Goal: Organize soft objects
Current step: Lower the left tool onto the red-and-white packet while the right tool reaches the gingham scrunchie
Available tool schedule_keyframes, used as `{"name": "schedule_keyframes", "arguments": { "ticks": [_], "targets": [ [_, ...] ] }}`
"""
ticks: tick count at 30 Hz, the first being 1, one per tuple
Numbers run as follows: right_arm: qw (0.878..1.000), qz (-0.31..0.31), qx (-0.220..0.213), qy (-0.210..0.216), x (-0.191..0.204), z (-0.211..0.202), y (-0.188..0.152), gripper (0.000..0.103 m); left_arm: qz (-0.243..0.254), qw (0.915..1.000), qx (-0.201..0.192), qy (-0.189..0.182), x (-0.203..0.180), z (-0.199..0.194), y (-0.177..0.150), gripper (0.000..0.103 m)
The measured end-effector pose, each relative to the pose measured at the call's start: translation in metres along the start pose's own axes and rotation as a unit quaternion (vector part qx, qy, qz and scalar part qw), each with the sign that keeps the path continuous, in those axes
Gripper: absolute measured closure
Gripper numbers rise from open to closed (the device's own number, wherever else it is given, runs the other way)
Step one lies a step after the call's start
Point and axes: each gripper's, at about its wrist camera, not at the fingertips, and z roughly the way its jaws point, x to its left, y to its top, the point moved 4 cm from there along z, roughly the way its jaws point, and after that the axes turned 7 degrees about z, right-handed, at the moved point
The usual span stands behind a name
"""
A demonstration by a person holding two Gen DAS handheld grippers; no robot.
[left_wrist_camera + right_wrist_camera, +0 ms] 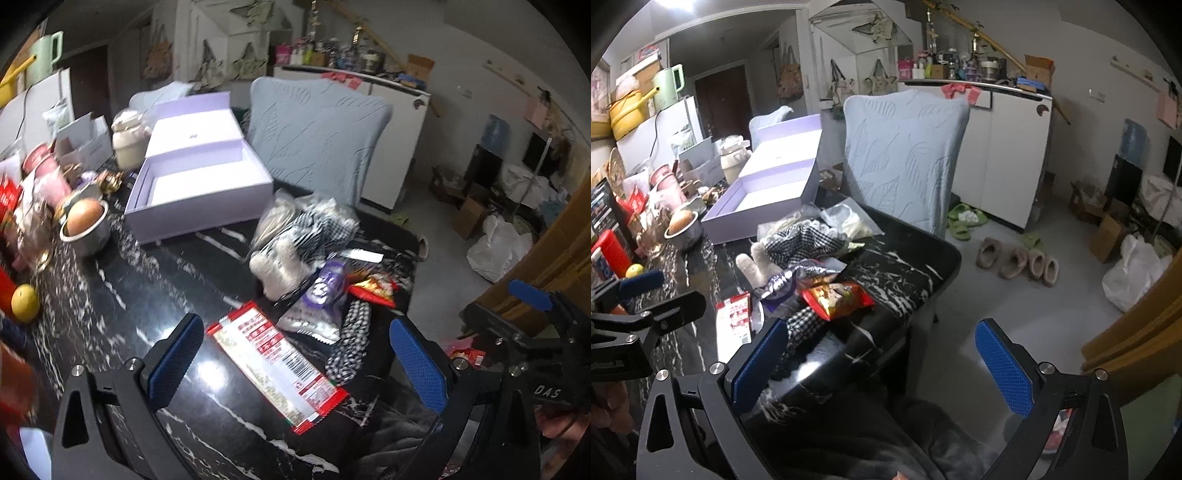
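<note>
Both your left claw (pixel 295 354) and right claw (pixel 881 363) gape wide, holding nothing. The plush (pixel 275 271) lies mid-table (pixel 155 280) beside the right edge: light, squashy; pinch its body.

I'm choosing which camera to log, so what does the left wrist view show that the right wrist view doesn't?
Only the left wrist view shows the red-and-white packet at full length, barcode included. Only the right wrist view shows the slippers on the floor and the green kettle whole. Both share the open lavender box, the checkered cloth, the plush toy, the purple snack bag and the blue-covered chair back.
</note>
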Motion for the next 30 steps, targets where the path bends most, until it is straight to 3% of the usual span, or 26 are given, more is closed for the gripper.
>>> {"name": "schedule_keyframes", "arguments": {
  "ticks": [4, 19, 30],
  "targets": [
    [1.0, -0.005, 0.007, 0.006, -0.003, 0.01, -0.001, 0.0, -0.014, 0.9994, 0.022, 0.023, 0.005, 0.014, -0.011, 0.0],
    [0.998, -0.034, 0.044, 0.023, -0.01, 0.05, -0.015, 0.0, -0.083, 0.9885, 0.117, 0.047, 0.02, 0.075, -0.047, 0.0],
    [0.995, -0.044, 0.064, 0.07, -0.003, 0.071, -0.016, 0.0, -0.072, 0.9866, 0.123, 0.079, 0.019, 0.09, -0.048, 0.002]
  ]
}}
